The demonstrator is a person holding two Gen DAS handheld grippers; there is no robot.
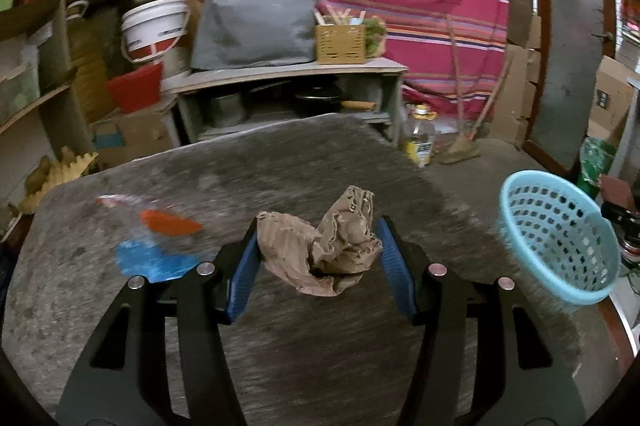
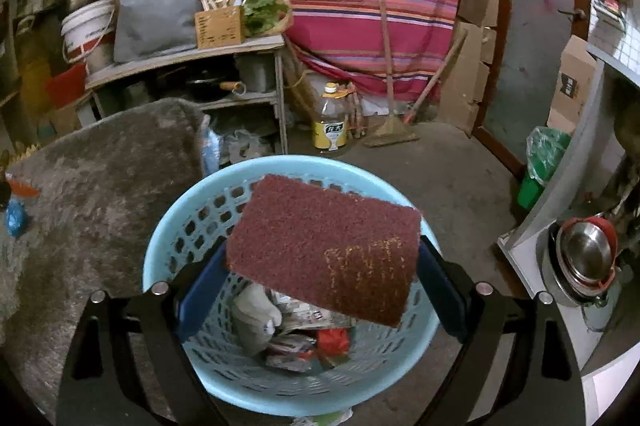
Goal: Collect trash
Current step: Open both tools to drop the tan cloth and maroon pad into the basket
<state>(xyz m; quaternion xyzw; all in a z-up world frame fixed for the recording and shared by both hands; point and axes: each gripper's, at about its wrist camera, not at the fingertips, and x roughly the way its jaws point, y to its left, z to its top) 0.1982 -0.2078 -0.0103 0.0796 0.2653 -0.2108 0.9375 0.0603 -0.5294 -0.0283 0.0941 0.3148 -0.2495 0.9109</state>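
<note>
Both sets of jaws are loaded: left gripper pinches a crumpled brown paper wad between its blue pads, right gripper is spread wide and clamped across a maroon scouring pad

Largest to smallest:
- surface, grey and fuzzy, fills most of the left wrist view; paper wad is carried above it
- light blue basket sits off the surface's right edge, directly under the right gripper; wrappers and other trash already inside
- scouring pad hangs over the basket opening, tilted, far corner out toward the rim
- blue and orange plastic wrapper lies on the surface left of the left gripper, not yet collected; blurred, can't read it

Risks, my read:
- pad is gripped only at its side edges and is wide and flat; released from here it could catch the rim and slide to the floor
- paper wad is springy and loosely pinched; could slip out on the way to the basket
- both grippers aiming for one basket opening: collision if left comes in before right clears
- basket looks light; a nudge on the rim could tip it
</note>
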